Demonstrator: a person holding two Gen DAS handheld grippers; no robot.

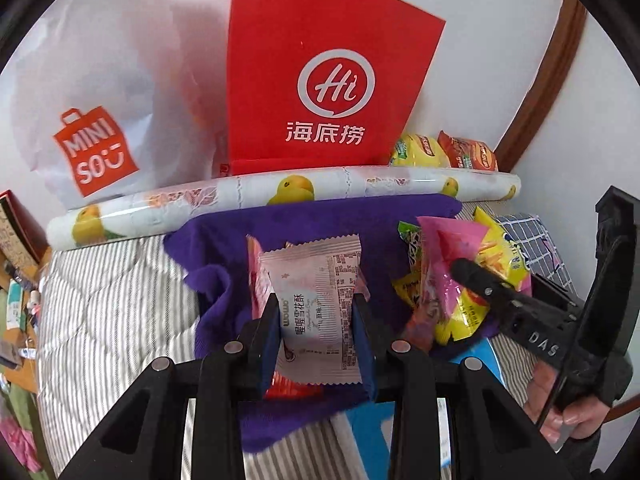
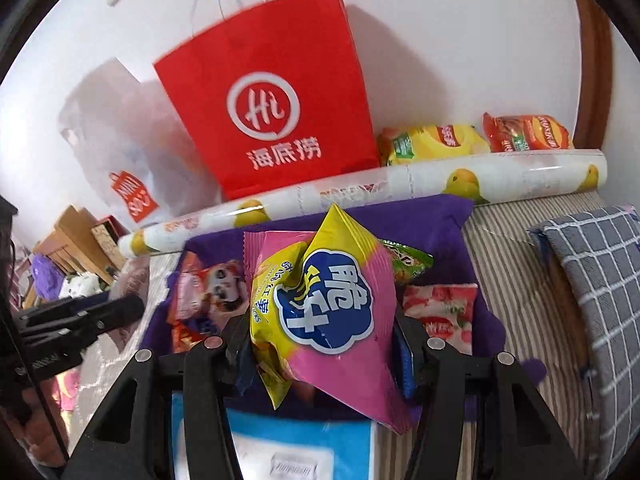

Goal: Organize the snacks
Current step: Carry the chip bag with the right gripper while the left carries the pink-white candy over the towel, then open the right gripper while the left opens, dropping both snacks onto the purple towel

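Note:
My left gripper (image 1: 316,332) is shut on a small pale pink snack packet (image 1: 316,292), held upright above the purple cloth (image 1: 224,248). My right gripper (image 2: 324,344) is shut on a pink and yellow chip bag (image 2: 332,312) with a blue cloud logo, lifted over the same purple cloth (image 2: 424,216). In the left wrist view the right gripper (image 1: 464,268) and its bag (image 1: 460,280) show at the right. More snack packets (image 2: 208,292) lie on the cloth. A red paper bag (image 1: 320,76) stands behind, also the red paper bag (image 2: 268,108) in the right wrist view.
A roll of duck-print paper (image 1: 280,196) lies across the back of the cloth. Two chip bags (image 2: 472,140) sit behind it by the wall. A white plastic shopping bag (image 1: 96,112) stands at the left. A checked pillow (image 2: 592,280) lies at the right on striped bedding (image 1: 112,292).

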